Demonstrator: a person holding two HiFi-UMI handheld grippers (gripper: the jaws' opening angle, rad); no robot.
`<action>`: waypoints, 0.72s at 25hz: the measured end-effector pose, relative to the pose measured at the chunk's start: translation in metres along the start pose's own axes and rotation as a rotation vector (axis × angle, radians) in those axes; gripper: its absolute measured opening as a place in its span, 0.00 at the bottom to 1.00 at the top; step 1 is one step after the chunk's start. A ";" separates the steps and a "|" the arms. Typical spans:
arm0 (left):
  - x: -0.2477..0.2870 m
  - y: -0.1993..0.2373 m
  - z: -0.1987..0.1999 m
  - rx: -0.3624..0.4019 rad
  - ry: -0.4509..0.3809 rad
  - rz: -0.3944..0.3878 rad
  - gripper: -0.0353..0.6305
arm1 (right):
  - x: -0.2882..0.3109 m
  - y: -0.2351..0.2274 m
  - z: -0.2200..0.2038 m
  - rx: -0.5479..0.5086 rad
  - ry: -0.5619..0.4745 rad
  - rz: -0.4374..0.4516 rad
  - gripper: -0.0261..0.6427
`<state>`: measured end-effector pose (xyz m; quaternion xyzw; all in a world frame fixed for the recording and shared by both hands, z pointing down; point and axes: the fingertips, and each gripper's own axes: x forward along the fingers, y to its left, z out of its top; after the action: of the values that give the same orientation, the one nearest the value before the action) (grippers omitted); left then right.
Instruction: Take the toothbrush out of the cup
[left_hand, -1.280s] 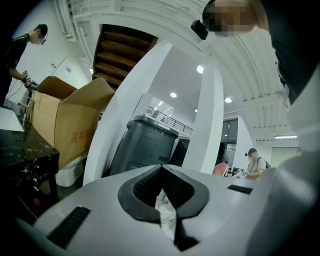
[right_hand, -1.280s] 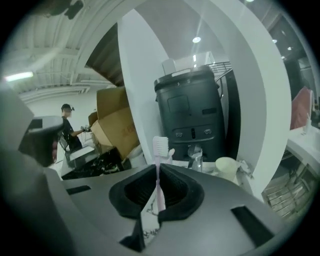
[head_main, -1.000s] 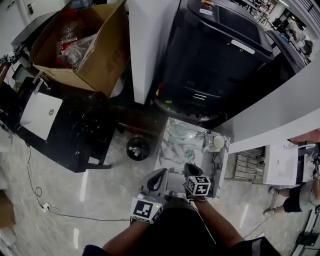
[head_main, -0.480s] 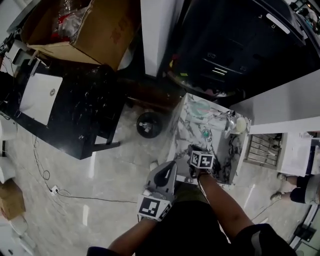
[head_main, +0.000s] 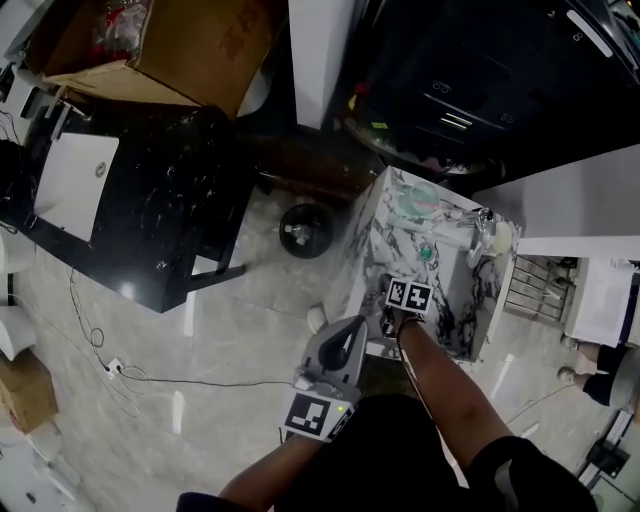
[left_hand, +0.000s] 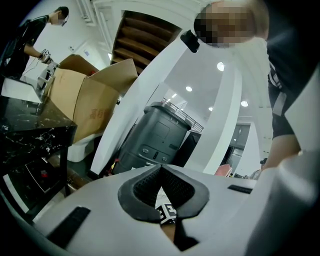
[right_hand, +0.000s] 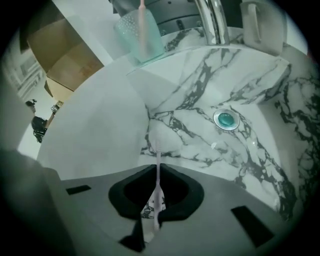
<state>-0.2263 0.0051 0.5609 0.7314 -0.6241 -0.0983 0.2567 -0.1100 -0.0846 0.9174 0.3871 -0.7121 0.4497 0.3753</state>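
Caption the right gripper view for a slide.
Right tool shut on a thin pale pink toothbrush above the white marble sink, translucent teal cup beyond.

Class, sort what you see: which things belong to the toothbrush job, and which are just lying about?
Job: toothbrush, held in the shut right tongs; cup on the ledge of the sink.
Lying about: tap; cardboard box; black table.

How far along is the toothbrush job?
Done: a toothbrush is out of the cup, clamped in the right gripper over the sink. In hand: just that; the left gripper is shut and empty. Left: perhaps setting it down. A pink stick stands in the cup, possibly another brush.
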 end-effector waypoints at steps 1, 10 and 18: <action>0.000 0.000 0.000 0.004 -0.001 -0.004 0.09 | 0.004 -0.001 -0.001 -0.012 0.008 -0.002 0.09; 0.000 0.007 0.006 -0.040 -0.018 -0.005 0.09 | 0.020 -0.009 -0.015 -0.040 0.052 -0.036 0.09; -0.006 0.007 0.001 -0.013 -0.009 0.000 0.09 | 0.029 -0.002 -0.022 -0.058 0.090 -0.009 0.16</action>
<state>-0.2339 0.0098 0.5622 0.7293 -0.6245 -0.1060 0.2586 -0.1164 -0.0703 0.9503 0.3588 -0.7055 0.4442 0.4198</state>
